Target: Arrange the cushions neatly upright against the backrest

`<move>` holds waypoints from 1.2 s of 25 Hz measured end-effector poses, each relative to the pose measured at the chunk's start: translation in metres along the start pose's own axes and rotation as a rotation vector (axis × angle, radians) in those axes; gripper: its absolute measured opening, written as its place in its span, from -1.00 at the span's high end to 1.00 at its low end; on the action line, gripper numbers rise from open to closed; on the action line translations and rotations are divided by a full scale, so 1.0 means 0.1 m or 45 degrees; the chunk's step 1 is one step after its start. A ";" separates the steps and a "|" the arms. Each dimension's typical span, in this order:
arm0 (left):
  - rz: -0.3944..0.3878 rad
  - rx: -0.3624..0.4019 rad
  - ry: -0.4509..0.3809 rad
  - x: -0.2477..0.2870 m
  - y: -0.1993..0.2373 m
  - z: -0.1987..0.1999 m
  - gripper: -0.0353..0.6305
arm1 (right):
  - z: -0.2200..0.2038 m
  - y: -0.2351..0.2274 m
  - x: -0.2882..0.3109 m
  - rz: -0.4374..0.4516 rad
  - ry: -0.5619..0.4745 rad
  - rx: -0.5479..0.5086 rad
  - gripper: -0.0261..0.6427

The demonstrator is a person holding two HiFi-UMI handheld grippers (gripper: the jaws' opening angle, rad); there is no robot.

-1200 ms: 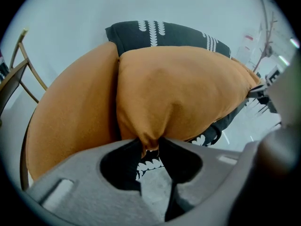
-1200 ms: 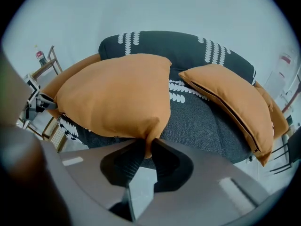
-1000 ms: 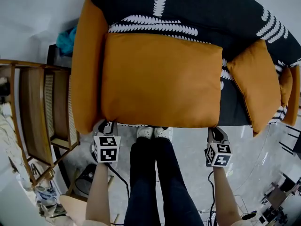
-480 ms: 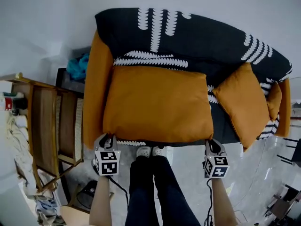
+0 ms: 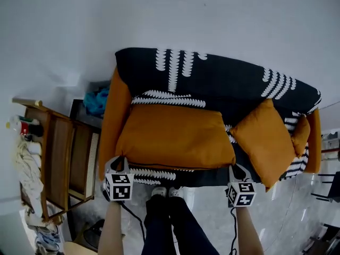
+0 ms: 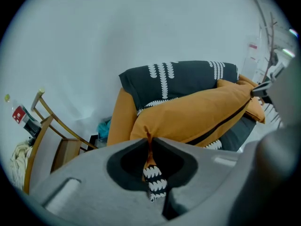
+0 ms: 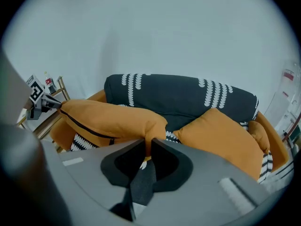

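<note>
Wood chair point(image 5: 58, 158) stands just left of the sofa point(image 5: 212, 78). A blue cloth point(image 5: 96, 101) sits between the chair and the sofa's left arm.

Left gripper point(image 5: 118, 161) is at the sofa's front left. Its jaws have just been closing and are nearly together. They are clamped on the front left corner of the big orange cushion point(image 5: 172, 137). In the left gripper view, orange cloth and black cloth with white leaf print are pinched between them.

The big cushion spans the left and middle of the sofa. It lies flat-ish, not upright, with its back edge toward the backrest and its front edge at the sofa's front. A zip runs along that front edge, and the underside is black with leaf print. Whether it rests on the seat cannot be told.

Right gripper point(image 5: 237, 170) is at the sofa's front, right of middle. Its jaws are nearly together, clamped on the cushion's front right corner.

Second orange cushion point(image 5: 263, 139) lies tilted on the sofa's right half, just beside the big one. A smaller orange cushion point(image 5: 299, 134) sits against the sofa's right arm.
</note>
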State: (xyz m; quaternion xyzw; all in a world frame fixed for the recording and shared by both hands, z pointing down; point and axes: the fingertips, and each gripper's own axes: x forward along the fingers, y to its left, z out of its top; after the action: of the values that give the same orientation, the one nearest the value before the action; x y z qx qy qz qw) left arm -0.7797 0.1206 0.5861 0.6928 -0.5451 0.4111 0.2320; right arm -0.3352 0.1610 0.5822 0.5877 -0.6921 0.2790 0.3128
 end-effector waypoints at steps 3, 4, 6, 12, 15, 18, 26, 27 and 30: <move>0.018 -0.018 -0.026 -0.04 0.05 0.22 0.82 | 0.21 -0.04 0.00 -0.008 -0.030 0.001 0.76; 0.025 -0.022 -0.035 -0.05 0.08 0.29 0.83 | 0.29 -0.05 0.00 -0.008 -0.043 0.007 0.76; 0.035 -0.023 -0.052 -0.06 0.12 0.42 0.85 | 0.43 -0.06 0.00 -0.006 -0.065 0.024 0.77; 0.000 -0.015 -0.175 -0.11 0.10 0.95 0.89 | 0.68 -0.02 0.07 -0.029 -0.079 0.058 0.77; -0.052 0.001 -0.166 -0.04 0.04 1.03 0.89 | 0.68 -0.05 0.11 -0.065 -0.032 0.104 0.77; -0.097 0.025 -0.145 0.02 0.04 1.01 0.89 | 0.74 -0.05 0.14 -0.092 -0.014 0.101 0.77; -0.041 -0.018 -0.160 -0.08 0.39 1.08 0.88 | 1.05 -0.16 0.25 -0.174 0.002 0.125 0.78; -0.035 -0.020 -0.172 -0.08 0.43 1.11 0.88 | 1.08 -0.18 0.27 -0.180 0.002 0.126 0.77; -0.059 -0.047 -0.175 -0.04 0.51 1.19 0.44 | 1.16 -0.21 0.32 -0.198 0.009 0.133 0.78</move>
State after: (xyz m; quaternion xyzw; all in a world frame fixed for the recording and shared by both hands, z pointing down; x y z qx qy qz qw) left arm -0.7904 0.0162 0.5101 0.7274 -0.5511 0.3471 0.2161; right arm -0.3303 0.0498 0.5314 0.6542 -0.6278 0.2916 0.3048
